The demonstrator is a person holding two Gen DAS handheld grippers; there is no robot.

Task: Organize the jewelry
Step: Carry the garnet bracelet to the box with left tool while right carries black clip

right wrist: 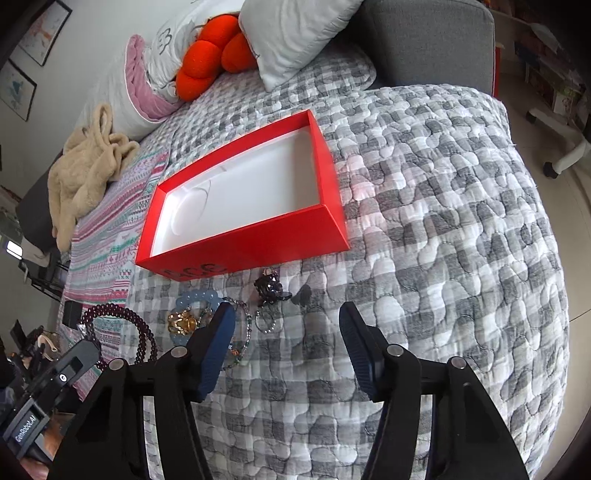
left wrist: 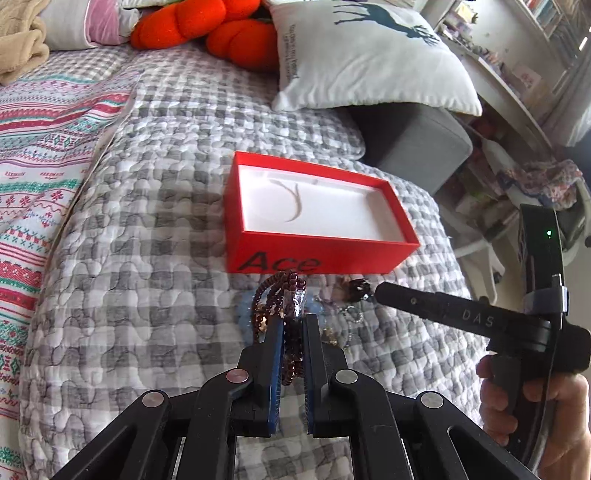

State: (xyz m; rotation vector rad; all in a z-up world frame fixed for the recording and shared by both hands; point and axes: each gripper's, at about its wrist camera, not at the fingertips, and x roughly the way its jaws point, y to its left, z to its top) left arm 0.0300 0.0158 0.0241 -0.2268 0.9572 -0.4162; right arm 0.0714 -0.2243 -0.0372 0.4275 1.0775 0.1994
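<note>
A red box (left wrist: pixel 321 254) marked "Ace", with a white lining, lies open on the checked quilt; I see no jewelry inside it. My left gripper (left wrist: pixel 293 321) is shut on a string of dark red beads (left wrist: pixel 280 291), which hangs in loops (right wrist: pixel 122 325) above the quilt. In front of the box lies a small pile: a pale blue bangle (right wrist: pixel 195 295), a gold piece (right wrist: pixel 181 321), a dark ornament (right wrist: pixel 271 288) and a silver chain (right wrist: pixel 266 321). My right gripper (right wrist: pixel 288 321) stands open just short of the dark ornament, with nothing between its fingers (right wrist: pixel 221 332).
A white deer pillow (left wrist: pixel 369 55) and orange plush cushions (left wrist: pixel 221 29) lie behind the box. A striped patterned blanket (left wrist: pixel 44 155) covers the left side, with a beige throw (right wrist: pixel 85 173) on it. The quilt drops off at the bed's right edge (right wrist: pixel 546 258).
</note>
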